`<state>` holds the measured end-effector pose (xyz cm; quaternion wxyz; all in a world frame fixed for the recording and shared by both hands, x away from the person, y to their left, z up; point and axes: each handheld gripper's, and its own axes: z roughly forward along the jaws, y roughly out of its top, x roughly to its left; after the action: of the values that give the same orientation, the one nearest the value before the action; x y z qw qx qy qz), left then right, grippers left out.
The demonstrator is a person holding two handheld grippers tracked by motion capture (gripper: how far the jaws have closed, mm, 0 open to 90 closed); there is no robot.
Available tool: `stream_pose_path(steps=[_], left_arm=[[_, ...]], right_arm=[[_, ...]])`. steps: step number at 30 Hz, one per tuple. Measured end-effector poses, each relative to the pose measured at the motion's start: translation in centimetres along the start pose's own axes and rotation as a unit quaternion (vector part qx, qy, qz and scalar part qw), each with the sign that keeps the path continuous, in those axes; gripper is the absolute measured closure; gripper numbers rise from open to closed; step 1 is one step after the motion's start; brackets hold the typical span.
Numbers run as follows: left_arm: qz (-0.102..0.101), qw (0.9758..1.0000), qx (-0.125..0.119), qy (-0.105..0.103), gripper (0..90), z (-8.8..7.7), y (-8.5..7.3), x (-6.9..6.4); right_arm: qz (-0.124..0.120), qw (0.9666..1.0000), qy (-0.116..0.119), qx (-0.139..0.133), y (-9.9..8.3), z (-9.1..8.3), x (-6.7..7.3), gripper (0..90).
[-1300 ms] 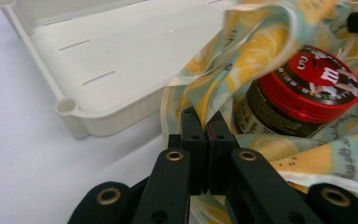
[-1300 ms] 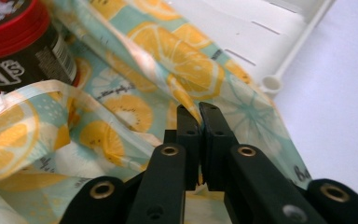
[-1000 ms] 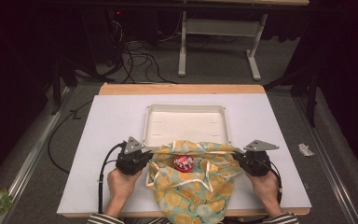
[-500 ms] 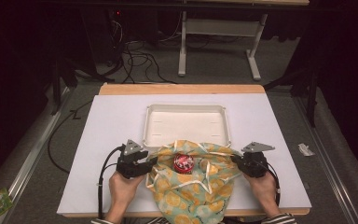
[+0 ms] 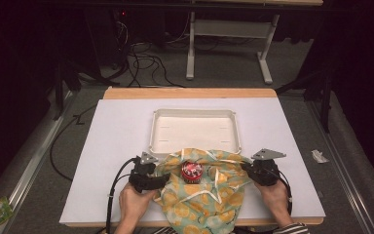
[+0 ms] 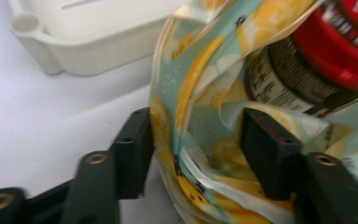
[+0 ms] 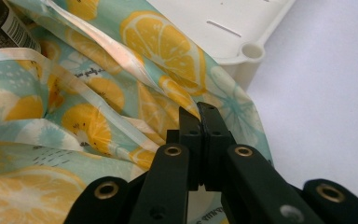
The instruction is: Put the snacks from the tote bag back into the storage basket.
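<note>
the lemon-print bag (image 5: 199, 195), teal and yellow cloth crumpled at the table's (image 5: 102, 161) near edge just before the white tray (image 5: 195, 129), holds a red-capped jar (image 5: 192, 170), its rim loose between the left gripper's (image 6: 196, 154) just-opened jaws while the right gripper (image 7: 199, 116) pinches its other side.

High overhead view facing forward; two close jaw-level views, all sharing the lemon-print bag (image 5: 202, 195) and tray (image 5: 195, 130).
</note>
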<state>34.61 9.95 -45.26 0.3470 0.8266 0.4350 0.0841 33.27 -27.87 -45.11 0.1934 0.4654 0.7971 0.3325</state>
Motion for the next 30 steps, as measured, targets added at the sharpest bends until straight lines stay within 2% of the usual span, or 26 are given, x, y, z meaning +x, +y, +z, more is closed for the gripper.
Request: stream_pose_path(steps=[1, 2, 3, 7, 11, 13, 16, 21, 25, 27, 30], left_arm=[[0.007, 0.9999, 0.008, 0.008, 50.5, 0.2, 0.0, 0.0], [0.014, 0.9997, 0.013, 0.015, 58.3, 0.3, -0.1, 0.1], [0.018, 0.9995, 0.018, 0.018, 58.3, 0.3, -0.1, 0.1], [0.030, 0.9988, 0.027, 0.028, 71.6, 0.2, -0.1, 0.6], [0.037, 0.9984, 0.024, 0.034, 79.0, -0.1, -0.1, 1.1], [0.040, 0.9984, 0.017, 0.036, 79.2, -0.3, 0.0, 1.3], [0.042, 0.9981, 0.008, 0.045, 78.8, -0.5, 0.0, 1.5], [0.049, 0.9970, 0.003, 0.060, 78.9, -0.4, -0.2, 1.6], [0.044, 0.9978, -0.005, 0.049, 81.8, -0.3, -0.6, 2.0], [0.053, 0.9973, -0.007, 0.051, 83.9, -0.3, -0.8, 1.8], [0.054, 0.9973, -0.016, 0.048, 85.0, -0.3, -0.8, 1.7]], right_arm=[[0.000, 1.0000, -0.001, -0.002, 0.0, 0.0, -0.1, 90.0], [0.001, 1.0000, -0.002, -0.003, -0.1, -0.1, -0.2, 90.0], [0.001, 1.0000, -0.002, -0.003, -0.1, -0.1, -0.2, 90.0], [0.004, 1.0000, -0.005, -0.004, -0.2, -0.2, -0.6, 90.0], [0.011, 0.9998, -0.004, -0.015, -0.2, -0.5, -0.8, 90.0], [0.007, 0.9998, -0.006, -0.017, -0.1, -0.6, -0.9, 90.0], [0.015, 0.9998, -0.006, -0.015, 0.0, -0.7, -1.1, 90.0], [0.017, 0.9997, -0.010, -0.010, 0.0, -0.7, -1.3, 90.0], [0.017, 0.9997, -0.016, -0.009, -0.2, -0.7, -1.6, 90.0], [0.012, 0.9997, -0.019, -0.006, -0.4, -0.5, -1.6, 90.0], [0.015, 0.9997, -0.021, 0.005, -0.5, -0.2, -1.7, 90.0]])
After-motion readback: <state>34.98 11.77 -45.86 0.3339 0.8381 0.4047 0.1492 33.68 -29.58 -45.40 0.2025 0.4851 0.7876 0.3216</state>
